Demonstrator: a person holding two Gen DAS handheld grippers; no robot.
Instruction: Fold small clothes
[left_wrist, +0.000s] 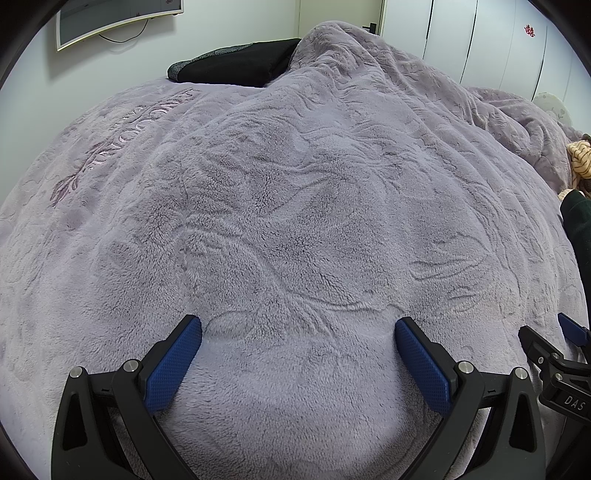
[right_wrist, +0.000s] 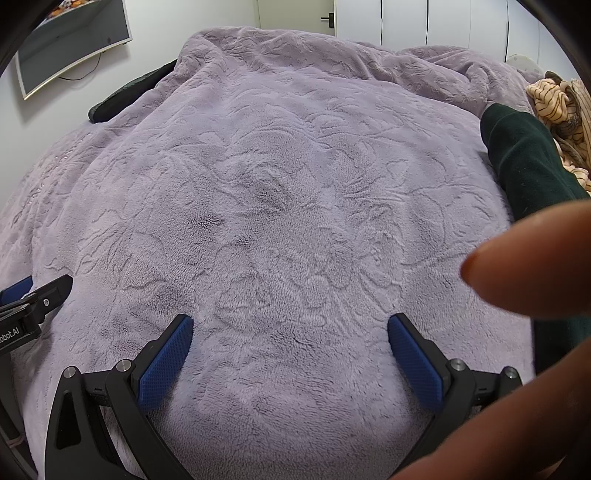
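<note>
One lilac fleece blanket, wall screen, white wardrobe doors

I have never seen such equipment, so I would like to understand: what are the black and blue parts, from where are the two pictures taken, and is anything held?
A person holds two hand-held grippers, each carrying a camera looking along its black fingers with blue pads. One picture shows the left gripper, the other the right gripper. Both are open and empty above a fluffy lilac embossed blanket. Crumpled orange striped clothing lies far right, beside a dark green sleeve. The blurred shape is a finger near the lens.
</note>
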